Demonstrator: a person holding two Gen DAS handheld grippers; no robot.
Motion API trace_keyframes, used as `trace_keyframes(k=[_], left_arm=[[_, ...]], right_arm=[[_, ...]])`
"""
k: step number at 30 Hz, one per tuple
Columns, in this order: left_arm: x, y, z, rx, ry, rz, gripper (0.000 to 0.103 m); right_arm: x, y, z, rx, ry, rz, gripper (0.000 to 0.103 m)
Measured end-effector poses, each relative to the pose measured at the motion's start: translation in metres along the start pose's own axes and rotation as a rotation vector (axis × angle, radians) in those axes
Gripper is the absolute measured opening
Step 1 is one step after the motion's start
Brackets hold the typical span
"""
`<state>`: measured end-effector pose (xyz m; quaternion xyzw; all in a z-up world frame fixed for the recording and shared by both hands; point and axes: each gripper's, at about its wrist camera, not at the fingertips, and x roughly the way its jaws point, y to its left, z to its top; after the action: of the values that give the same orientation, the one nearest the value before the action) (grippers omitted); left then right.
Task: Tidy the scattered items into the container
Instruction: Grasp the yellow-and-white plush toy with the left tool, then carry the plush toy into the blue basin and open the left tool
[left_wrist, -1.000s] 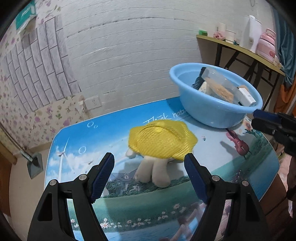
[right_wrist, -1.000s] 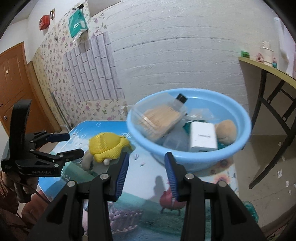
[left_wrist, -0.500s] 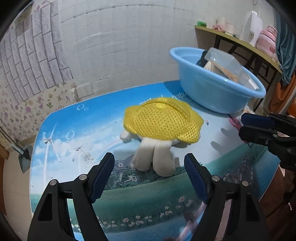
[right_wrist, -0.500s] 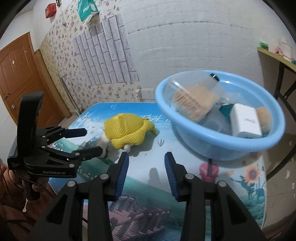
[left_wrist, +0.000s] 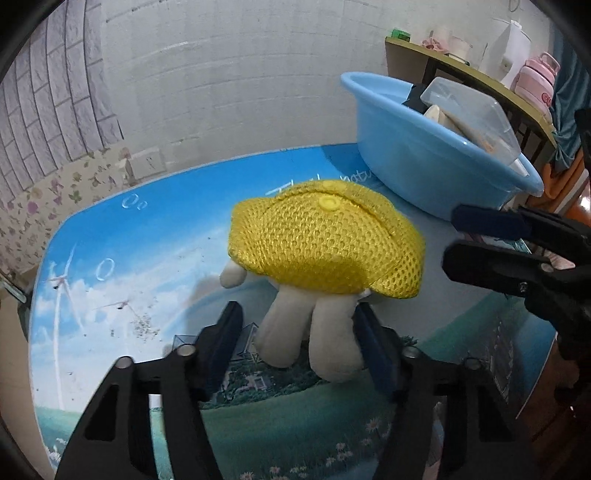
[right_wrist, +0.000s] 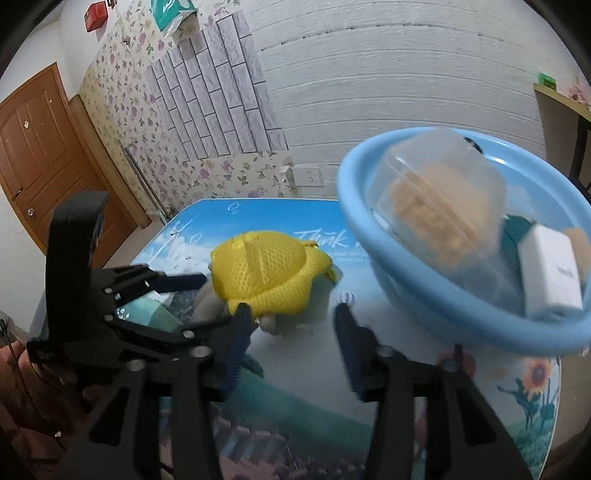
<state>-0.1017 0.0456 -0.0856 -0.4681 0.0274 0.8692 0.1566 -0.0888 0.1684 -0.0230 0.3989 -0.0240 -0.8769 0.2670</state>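
Our left gripper (left_wrist: 297, 334) gapes around the toy's (left_wrist: 325, 243) legs; our right gripper (right_wrist: 291, 328), released, hovers beside the toy.

The left gripper (left_wrist: 299, 336) is held low and level with its jaws spread wide, blue pads (left_wrist: 375, 350) facing inward; the right gripper (right_wrist: 293, 345) is likewise parted, angled in from the side, its fingers (left_wrist: 491, 225) reaching across toward the left one.
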Motion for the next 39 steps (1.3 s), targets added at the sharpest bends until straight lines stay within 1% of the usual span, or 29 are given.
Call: trace_keyframes(k=[1,2,4,6,11,13,16,17,18,21,30,39], left_arm=[[0.001,0.000,0.000,0.001,0.003,-0.004,0.052],[0.001,0.000,-0.001,0.008,-0.005,-0.001,0.050],[0.001,0.001,0.000,0.016,-0.007,-0.012,0.041],[0.001,0.004,0.000,0.016,-0.014,-0.027,0.036],[-0.001,0.006,-0.003,0.029,-0.033,-0.049,0.032],[-0.003,0.007,-0.003,0.023,-0.041,-0.064,0.031],[-0.008,0.005,-0.003,0.031,-0.059,-0.066,0.031],[-0.009,0.005,-0.003,0.034,-0.061,-0.062,0.031],[-0.010,0.005,-0.004,0.031,-0.064,-0.061,0.031],[-0.017,0.007,-0.003,0.014,-0.079,-0.063,0.031],[-0.049,-0.001,-0.001,0.036,-0.143,-0.037,0.031],[-0.082,-0.028,0.001,0.083,-0.206,-0.028,0.031]], right_arm=[[0.004,0.001,0.003,-0.001,-0.001,0.004,0.056],[0.006,0.002,0.006,-0.002,0.001,0.006,0.057],[0.013,0.005,0.012,-0.008,0.005,0.008,0.061],[0.020,0.007,0.015,-0.014,0.011,0.008,0.063],[0.040,0.010,0.020,-0.005,0.047,0.018,0.064],[0.048,0.007,0.020,0.021,0.064,0.048,0.070],[0.057,0.007,0.019,0.040,0.089,0.096,0.069],[0.056,0.009,0.018,0.034,0.079,0.097,0.067],[0.054,0.010,0.016,0.024,0.069,0.101,0.061],[0.049,0.016,0.017,-0.009,0.057,0.103,0.057],[0.014,0.031,0.015,-0.055,-0.016,0.102,0.056],[-0.034,0.044,0.009,-0.097,-0.130,0.077,0.056]])
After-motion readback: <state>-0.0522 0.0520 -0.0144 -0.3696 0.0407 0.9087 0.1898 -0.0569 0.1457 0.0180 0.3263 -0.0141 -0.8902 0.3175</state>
